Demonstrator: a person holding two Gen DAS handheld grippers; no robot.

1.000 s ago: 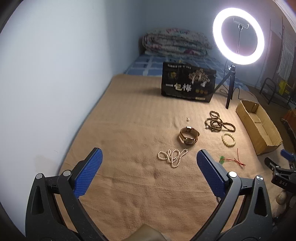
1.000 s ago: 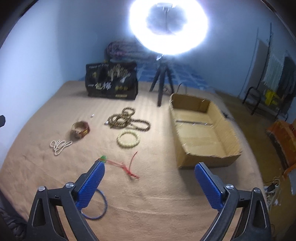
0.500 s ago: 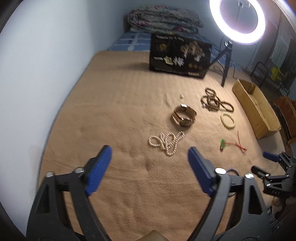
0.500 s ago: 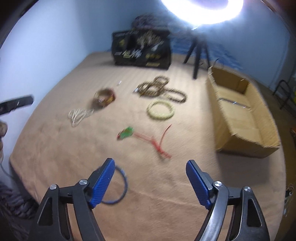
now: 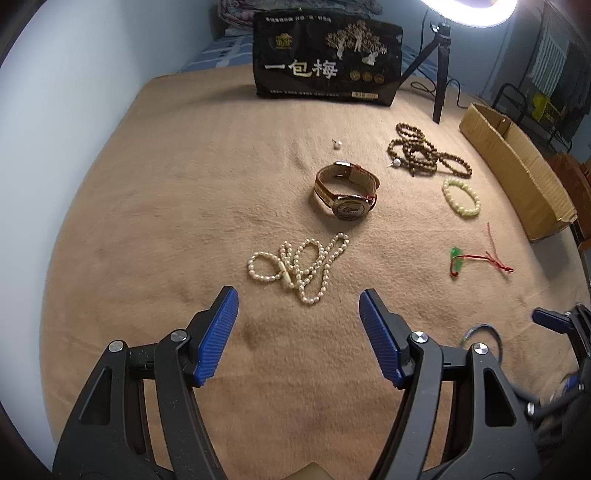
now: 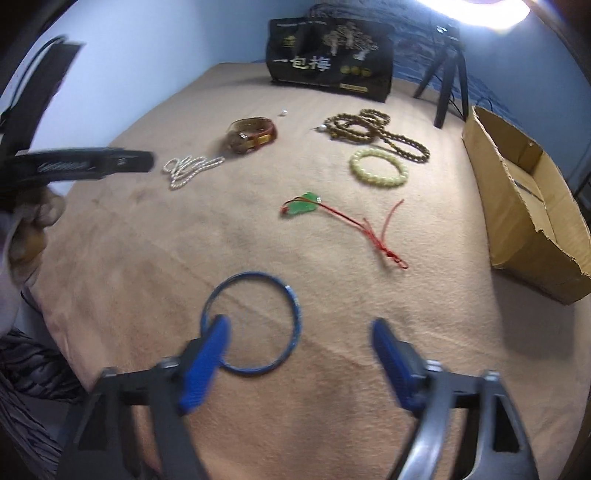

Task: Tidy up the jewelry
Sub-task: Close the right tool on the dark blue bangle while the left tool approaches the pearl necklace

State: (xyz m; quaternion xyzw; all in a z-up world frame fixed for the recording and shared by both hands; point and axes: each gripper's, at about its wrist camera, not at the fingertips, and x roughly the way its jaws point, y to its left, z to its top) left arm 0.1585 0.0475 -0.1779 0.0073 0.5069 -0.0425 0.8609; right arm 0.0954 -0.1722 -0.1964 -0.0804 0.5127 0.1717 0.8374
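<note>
Now | we hold both hand-held grippers wide, empty | thin blue ring bangle (image 6: 251, 325) lies just ahead of right hand-held gripper (image 6: 299, 354), near bed's front edge | white pearl bead necklace (image 5: 299, 264) lies ahead of left hand-held gripper (image 5: 299, 325), jaws just narrowed

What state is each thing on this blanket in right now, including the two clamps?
Left gripper: open, empty, jaws just closing.
Right gripper: open, empty, jaws just opening.
Pearl necklace: loose heap.
Watch: strap buckled, on its side.
Blue bangle: lying flat.
Cardboard box: open, seems empty.
Ring light: on.

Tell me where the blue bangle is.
In the right wrist view the blue bangle lies flat on the tan blanket, just ahead of the right tongs, untouched.
</note>
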